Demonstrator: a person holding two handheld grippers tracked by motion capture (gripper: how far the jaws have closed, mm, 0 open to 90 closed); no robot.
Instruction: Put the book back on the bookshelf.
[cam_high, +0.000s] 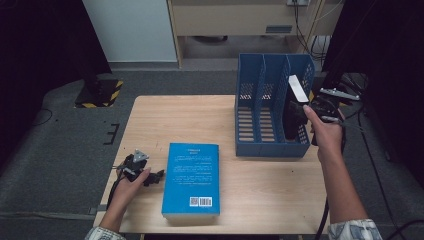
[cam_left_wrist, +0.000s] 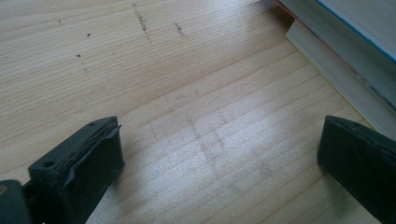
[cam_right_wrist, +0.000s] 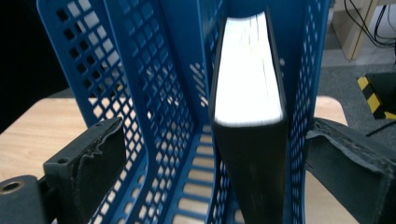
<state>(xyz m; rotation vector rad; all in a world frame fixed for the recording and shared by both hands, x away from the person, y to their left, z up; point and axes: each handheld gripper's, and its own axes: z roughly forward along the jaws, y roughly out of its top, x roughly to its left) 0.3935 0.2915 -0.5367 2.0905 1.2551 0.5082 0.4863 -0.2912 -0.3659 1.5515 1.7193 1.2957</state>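
Observation:
A black book (cam_high: 293, 116) with white page edges stands upright in the right-hand slot of a blue perforated file rack (cam_high: 248, 70) at the table's back right. In the right gripper view the black book (cam_right_wrist: 250, 140) rises between my jaws inside the rack (cam_right_wrist: 140, 84), and the pads stand apart from its covers. My right gripper (cam_high: 311, 109) is open at the rack's right front corner. A blue book (cam_high: 192, 177) lies flat near the front edge. My left gripper (cam_high: 154, 176) rests open just left of it, over bare wood (cam_left_wrist: 196, 93), with the blue book's page edge (cam_left_wrist: 336, 70) at its upper right.
The wooden table (cam_high: 190, 120) has free surface behind the blue book and left of the rack. The rack's two left slots hold nothing. On the floor at the back left sits a yellow-and-black striped base (cam_high: 100, 92). Cables (cam_high: 320, 45) hang at the back right.

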